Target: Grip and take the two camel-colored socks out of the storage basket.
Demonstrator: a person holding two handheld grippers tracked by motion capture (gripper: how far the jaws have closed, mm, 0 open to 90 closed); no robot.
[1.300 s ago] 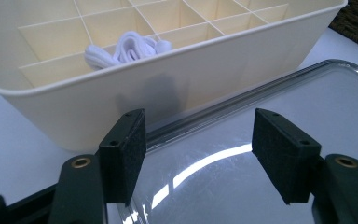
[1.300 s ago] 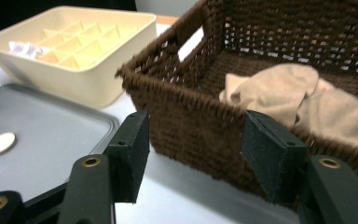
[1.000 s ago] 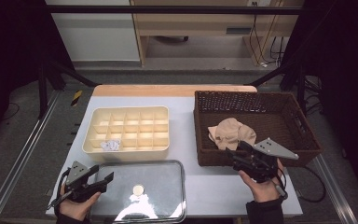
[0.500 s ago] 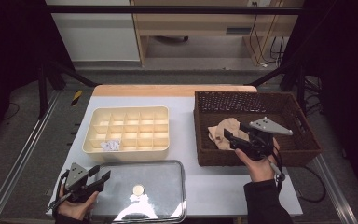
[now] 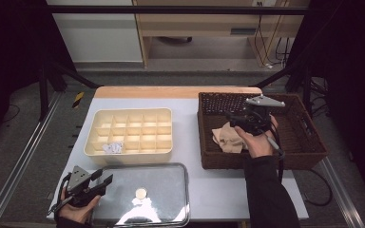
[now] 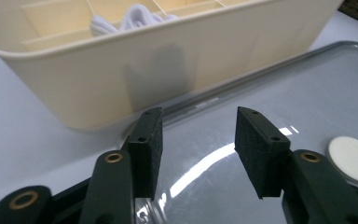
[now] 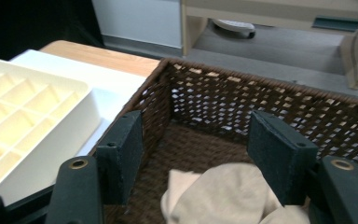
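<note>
left gripper (image 5: 105,179): sat low at the near left corner of the worktop (image 5: 228,190), held in a hand that came in from the bottom edge. its jaws had just been closing but stood apart, released, with nothing between them; in the left gripper view (image 6: 196,140) they pointed across the metal tray.
metal tray (image 5: 171,209): lay nearest, shiny, with a small pale disc (image 5: 141,193) on it.
divided box (image 5: 164,153): cream, just beyond the tray, with a white wad (image 5: 112,147) in a near-left cell.
right gripper (image 5: 232,119): hovered over the wicker basket (image 5: 261,160), jaws wide, gripping nothing.
beige cloth (image 5: 228,137): the thing reached for; lay bunched on the basket floor near its left wall, just below the open jaws in the right gripper view (image 7: 223,196).
right arm pose: dark sleeve ran up from the bottom edge, wrist bent over the basket's near rim, grey plate on top, jaws aimed left and slightly down.
step in hand: judged to be reaching for the cloth.
doing it well: lower the jaws straight onto the highest fold, keep clear of the woven wall, pinch a thick bunch rather than one layer, then lift cleanly over the rim.
</note>
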